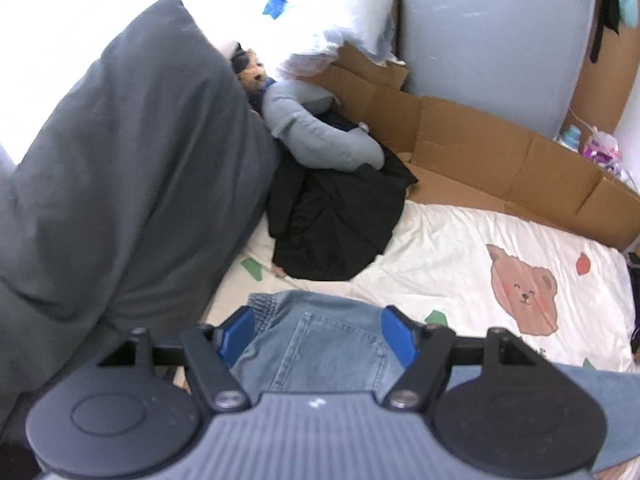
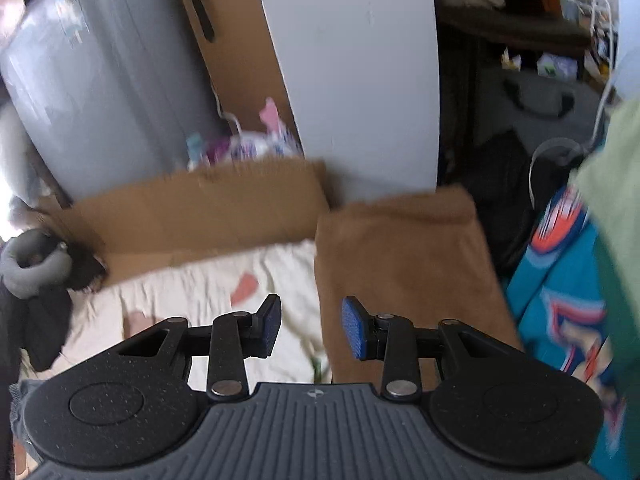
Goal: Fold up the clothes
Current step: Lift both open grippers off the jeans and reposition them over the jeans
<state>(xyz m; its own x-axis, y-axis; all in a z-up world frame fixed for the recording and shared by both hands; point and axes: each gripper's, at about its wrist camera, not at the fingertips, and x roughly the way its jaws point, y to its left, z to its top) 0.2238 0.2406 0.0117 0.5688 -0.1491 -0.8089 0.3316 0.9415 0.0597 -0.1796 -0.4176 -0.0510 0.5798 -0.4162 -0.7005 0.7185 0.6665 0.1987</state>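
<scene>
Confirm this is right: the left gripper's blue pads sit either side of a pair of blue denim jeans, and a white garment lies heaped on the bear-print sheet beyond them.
One detail is wrong. The heaped garment is black, not white, as the left wrist view shows. The rest stands: the left gripper has its blue pads either side of the denim jeans, on the bear-print sheet.

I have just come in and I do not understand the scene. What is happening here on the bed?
A person with a gripper in each hand is folding clothes on a bed with a bear-print sheet. The left gripper has blue jeans between its wide-set pads. The right gripper is open and empty, above the sheet beside a brown garment. A black garment lies crumpled further back.
</scene>
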